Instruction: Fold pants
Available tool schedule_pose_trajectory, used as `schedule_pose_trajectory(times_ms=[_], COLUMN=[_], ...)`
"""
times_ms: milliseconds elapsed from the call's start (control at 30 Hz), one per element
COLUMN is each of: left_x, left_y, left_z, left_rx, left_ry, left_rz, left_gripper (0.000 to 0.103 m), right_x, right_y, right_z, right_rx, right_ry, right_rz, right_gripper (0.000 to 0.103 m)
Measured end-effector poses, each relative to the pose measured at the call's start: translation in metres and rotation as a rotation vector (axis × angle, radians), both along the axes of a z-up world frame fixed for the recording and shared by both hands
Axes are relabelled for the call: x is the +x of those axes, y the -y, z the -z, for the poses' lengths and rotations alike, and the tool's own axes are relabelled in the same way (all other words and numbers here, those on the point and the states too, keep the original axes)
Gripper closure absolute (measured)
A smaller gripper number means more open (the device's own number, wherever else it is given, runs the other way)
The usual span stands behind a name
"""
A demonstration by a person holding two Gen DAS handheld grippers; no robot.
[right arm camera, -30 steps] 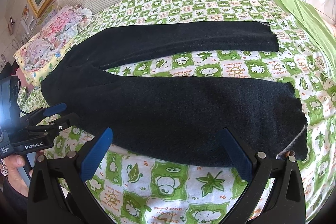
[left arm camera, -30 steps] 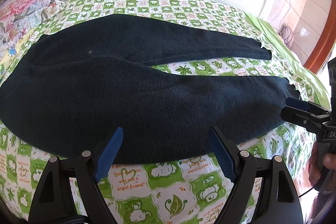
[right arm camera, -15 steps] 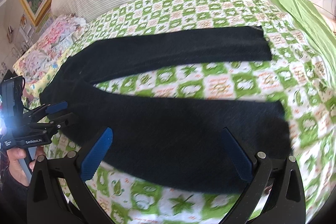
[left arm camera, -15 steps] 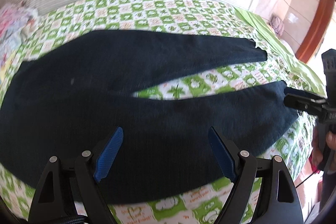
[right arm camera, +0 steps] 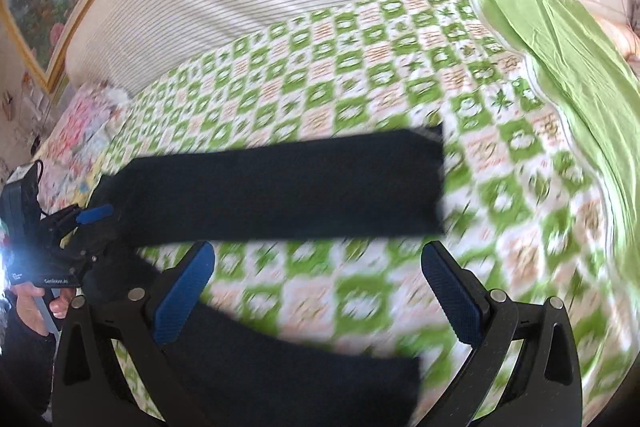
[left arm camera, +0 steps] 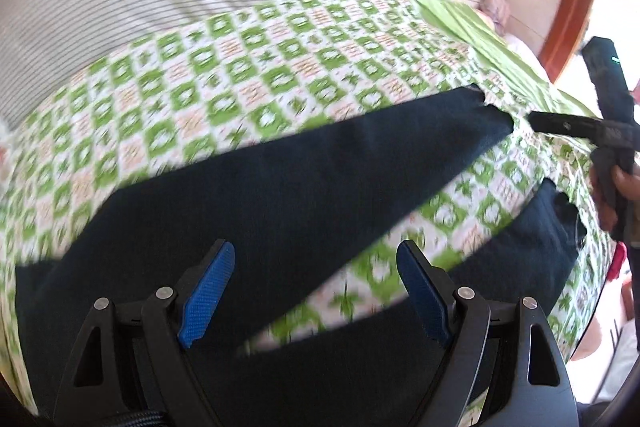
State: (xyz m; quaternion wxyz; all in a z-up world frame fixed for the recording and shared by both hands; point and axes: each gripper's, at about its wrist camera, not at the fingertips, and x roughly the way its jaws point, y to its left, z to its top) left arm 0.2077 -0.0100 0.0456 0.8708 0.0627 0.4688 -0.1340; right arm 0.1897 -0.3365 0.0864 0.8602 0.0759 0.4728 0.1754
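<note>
On the bed (left arm camera: 280, 39), soft limp pants (left arm camera: 300, 187) are lying spread — both left gripper (left arm camera: 316, 291) and right gripper (right arm camera: 316, 291) are hovering wide apart, gripping nothing; pinching waistband and hem looks best.

The left tool (left arm camera: 316, 291) was built of matte black plastic arms with triangular cut-outs, silver screw heads at the pivots, and blue textured pads (left arm camera: 206, 301) lining both fingers. A braided black cable ran beneath it. The right tool (right arm camera: 318, 297) had the same black frame, silver screws and blue pads (right arm camera: 452, 295). Seen from the right wrist camera, the left tool carried small white lettering on its body (too blurred to read), gripped by a bare hand (right arm camera: 34, 303) above a dark sleeve.
</note>
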Motion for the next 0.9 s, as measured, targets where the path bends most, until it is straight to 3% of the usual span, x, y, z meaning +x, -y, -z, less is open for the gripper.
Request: schedule_pose_trajectory(times_ms=[167, 333, 467, 600, 667, 700, 733, 767, 800, 900], left_x=[0.055, 0.101, 0.136, 0.160, 0.163, 0.162, 0.160, 0.156, 0.152, 0.131], left_y=[0.014, 0.021, 0.019, 0.013, 0.013, 0.014, 0.015, 0.016, 0.016, 0.025], left_z=[0.007, 0.022, 0.041, 0.065, 0.071, 0.070, 0.068, 0.066, 0.065, 0.053], left_rx=[0.045, 0.033, 0.014, 0.033, 0.038, 0.033, 0.021, -0.004, -0.021, 0.001], left_ry=[-0.016, -0.067, -0.155, -0.246, -0.258, -0.257, -0.263, -0.279, -0.289, -0.248], left_rz=[0.121, 0.204, 0.260, 0.245, 0.257, 0.271, 0.283, 0.300, 0.312, 0.346], left_gripper=[0.019, 0.019, 0.019, 0.022, 0.032, 0.037, 0.055, 0.080, 0.089, 0.093], right_x=[0.050, 0.084, 0.104, 0.117, 0.122, 0.123, 0.124, 0.125, 0.125, 0.120], right_y=[0.022, 0.029, 0.031, 0.029, 0.027, 0.026, 0.026, 0.027, 0.027, 0.026], right_z=[0.006, 0.017, 0.032, 0.043, 0.046, 0.047, 0.046, 0.045, 0.043, 0.037], right_rx=[-0.004, -0.018, -0.022, -0.021, -0.031, -0.042, -0.051, -0.048, -0.047, -0.033], right_ry=[-0.024, -0.061, -0.102, -0.130, -0.131, -0.127, -0.122, -0.119, -0.115, -0.090], right_rz=[0.039, 0.022, 0.000, -0.034, -0.046, -0.052, -0.051, -0.052, -0.054, -0.075], right_gripper=[0.002, 0.007, 0.010, 0.020, 0.033, 0.045, 0.061, 0.071, 0.090, 0.092])
